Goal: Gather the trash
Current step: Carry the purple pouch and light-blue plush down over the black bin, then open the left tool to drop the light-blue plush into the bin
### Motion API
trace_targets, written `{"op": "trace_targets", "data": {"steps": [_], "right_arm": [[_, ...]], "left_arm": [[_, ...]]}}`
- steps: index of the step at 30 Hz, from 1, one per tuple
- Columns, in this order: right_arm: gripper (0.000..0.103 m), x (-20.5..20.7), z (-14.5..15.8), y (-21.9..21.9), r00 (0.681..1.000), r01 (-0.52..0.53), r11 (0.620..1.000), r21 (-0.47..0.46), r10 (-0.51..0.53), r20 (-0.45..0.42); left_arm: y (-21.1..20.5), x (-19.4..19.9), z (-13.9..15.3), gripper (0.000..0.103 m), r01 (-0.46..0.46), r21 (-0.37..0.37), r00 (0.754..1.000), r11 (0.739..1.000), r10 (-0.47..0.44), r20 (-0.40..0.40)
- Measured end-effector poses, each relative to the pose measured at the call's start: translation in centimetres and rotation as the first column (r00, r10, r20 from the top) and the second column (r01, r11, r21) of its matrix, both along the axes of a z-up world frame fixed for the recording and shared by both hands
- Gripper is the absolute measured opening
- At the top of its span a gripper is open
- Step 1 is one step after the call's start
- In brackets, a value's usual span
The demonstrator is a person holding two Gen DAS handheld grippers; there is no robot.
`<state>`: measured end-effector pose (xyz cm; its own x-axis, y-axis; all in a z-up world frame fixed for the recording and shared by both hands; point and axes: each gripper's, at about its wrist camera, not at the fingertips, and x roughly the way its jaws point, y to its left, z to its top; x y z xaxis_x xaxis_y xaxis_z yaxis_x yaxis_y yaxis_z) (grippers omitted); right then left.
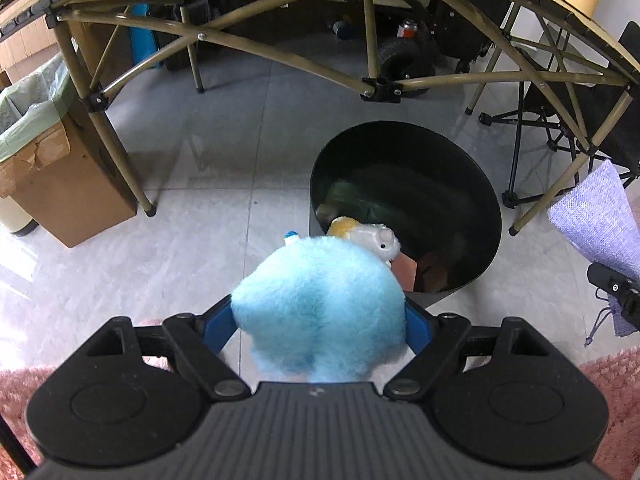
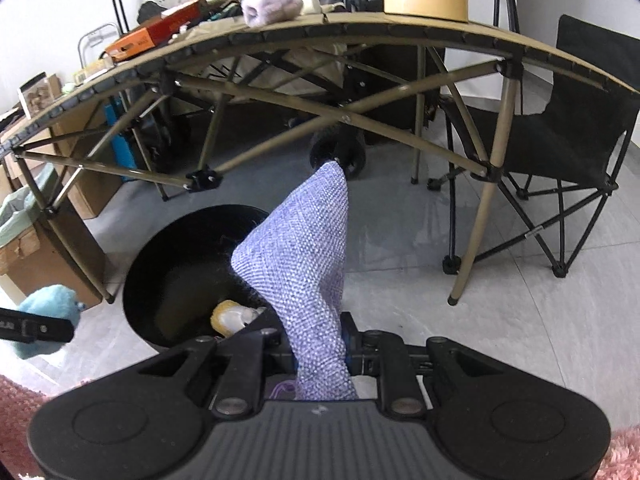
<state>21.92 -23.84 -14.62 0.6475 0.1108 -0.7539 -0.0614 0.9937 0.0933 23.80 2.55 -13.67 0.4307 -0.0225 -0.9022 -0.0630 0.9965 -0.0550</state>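
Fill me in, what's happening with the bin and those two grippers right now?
A person holds both grippers over the black bin on the floor. The left gripper grips a fluffy blue toy at the bin's near rim; the right gripper is shut on a lavender cloth pouch. A small plush already lies inside. Neither item is released yet.
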Motion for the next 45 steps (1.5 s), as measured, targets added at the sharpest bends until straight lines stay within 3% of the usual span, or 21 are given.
{"op": "trace_targets", "data": {"steps": [22,45], "right_arm": [[0.018,2.1,-3.1,-3.4,0.991,0.1,0.995,0.001,-0.099,-0.093],[0.018,3.5,-4.8,-4.7,0.981,0.124,0.992,0.016,-0.12,-0.154]], "left_arm": [[-5.0,6.5,-0.5,0.084,0.065,-0.015,0.995,0.998,-0.066,-0.076],[-10.3,11.6,-3.2,0.084,0.014,0.016,0.988,1.0,-0.012,-0.155]]}}
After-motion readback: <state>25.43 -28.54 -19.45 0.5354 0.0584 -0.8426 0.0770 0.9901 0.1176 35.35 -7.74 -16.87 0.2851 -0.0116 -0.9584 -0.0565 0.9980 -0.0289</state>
